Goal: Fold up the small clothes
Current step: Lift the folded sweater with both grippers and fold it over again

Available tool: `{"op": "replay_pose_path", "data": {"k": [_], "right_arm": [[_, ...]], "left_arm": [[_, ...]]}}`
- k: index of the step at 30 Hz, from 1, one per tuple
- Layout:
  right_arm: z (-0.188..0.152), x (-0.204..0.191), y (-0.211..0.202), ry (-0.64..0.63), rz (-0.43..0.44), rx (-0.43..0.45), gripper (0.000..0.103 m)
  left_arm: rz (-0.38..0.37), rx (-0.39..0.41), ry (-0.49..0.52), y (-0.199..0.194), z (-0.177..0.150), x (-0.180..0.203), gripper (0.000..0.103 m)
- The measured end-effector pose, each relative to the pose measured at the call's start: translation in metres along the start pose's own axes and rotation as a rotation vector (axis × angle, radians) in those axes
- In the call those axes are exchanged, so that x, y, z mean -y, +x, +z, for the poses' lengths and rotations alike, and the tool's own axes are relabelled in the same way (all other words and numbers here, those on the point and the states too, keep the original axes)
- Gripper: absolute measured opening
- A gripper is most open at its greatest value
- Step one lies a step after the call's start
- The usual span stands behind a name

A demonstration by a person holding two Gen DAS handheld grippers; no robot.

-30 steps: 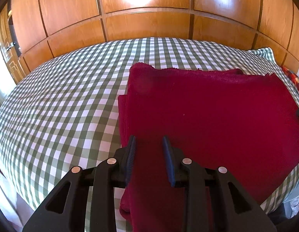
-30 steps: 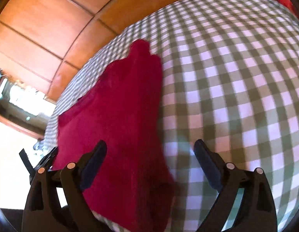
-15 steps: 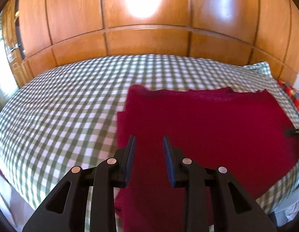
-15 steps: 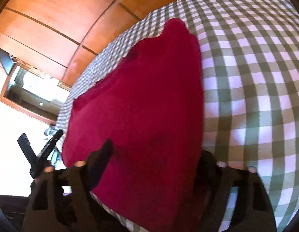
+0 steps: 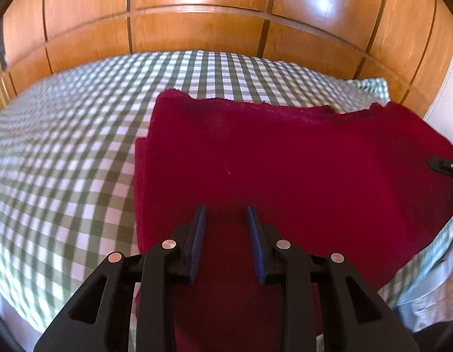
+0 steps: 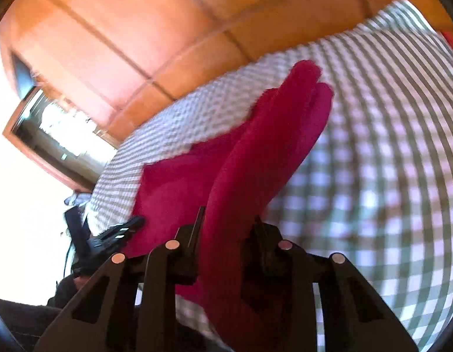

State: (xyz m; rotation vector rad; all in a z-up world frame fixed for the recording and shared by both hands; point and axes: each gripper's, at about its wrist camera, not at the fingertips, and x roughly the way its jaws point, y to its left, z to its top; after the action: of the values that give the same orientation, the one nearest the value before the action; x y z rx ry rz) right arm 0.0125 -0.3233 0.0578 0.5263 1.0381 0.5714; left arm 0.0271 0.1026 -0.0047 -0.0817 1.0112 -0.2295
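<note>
A dark red cloth (image 5: 270, 161) lies folded on a green-and-white checked bed (image 5: 80, 146). My left gripper (image 5: 225, 212) hovers over the cloth's near edge with its jaws partly open and nothing between them. In the right wrist view my right gripper (image 6: 228, 223) is shut on the red cloth (image 6: 255, 161) and lifts its right edge up off the bed (image 6: 373, 161). The right gripper's tip shows at the right edge of the left wrist view (image 5: 444, 165). The left gripper shows at the left of the right wrist view (image 6: 115, 234).
A wooden panelled wall (image 5: 197, 23) runs behind the bed. A pillow corner (image 5: 373, 88) lies at the far right. A window (image 6: 59, 126) shows at the left of the right wrist view. The bed's near edge is just below both grippers.
My right gripper has closed on the cloth's right edge and raised it, so that side now stands up in a fold. My left gripper has shifted slightly and stays partly open.
</note>
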Motion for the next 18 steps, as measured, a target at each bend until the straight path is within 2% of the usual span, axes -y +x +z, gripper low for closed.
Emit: {"op": "replay_pose_path", "data": {"k": [5,8,10,13,16,18], "right_arm": [[0.016,-0.08,0.028,-0.126,0.063,-0.028,0.025],[0.014,-0.132,0.064,-0.22,0.116,-0.093,0.023],[0.007,-0.162,0.092,-0.284,0.122,-0.145,0.023],[0.001,-0.192,0.141,-0.341,0.088,-0.208,0.021],[-0.007,-0.201,0.176,-0.373,0.032,-0.27,0.021],[-0.015,-0.203,0.186,-0.405,0.025,-0.288,0.024]], "left_arm": [[-0.15,-0.014,-0.103,-0.004,0.0,-0.024,0.028],[-0.227,-0.029,-0.132,-0.002,-0.002,-0.034,0.028],[-0.248,-0.03,-0.141,-0.001,-0.003,-0.037,0.028],[-0.281,-0.031,-0.18,-0.006,-0.008,-0.046,0.028],[-0.305,-0.03,-0.221,-0.013,-0.011,-0.056,0.028],[-0.316,-0.026,-0.226,-0.02,-0.013,-0.062,0.028]]}}
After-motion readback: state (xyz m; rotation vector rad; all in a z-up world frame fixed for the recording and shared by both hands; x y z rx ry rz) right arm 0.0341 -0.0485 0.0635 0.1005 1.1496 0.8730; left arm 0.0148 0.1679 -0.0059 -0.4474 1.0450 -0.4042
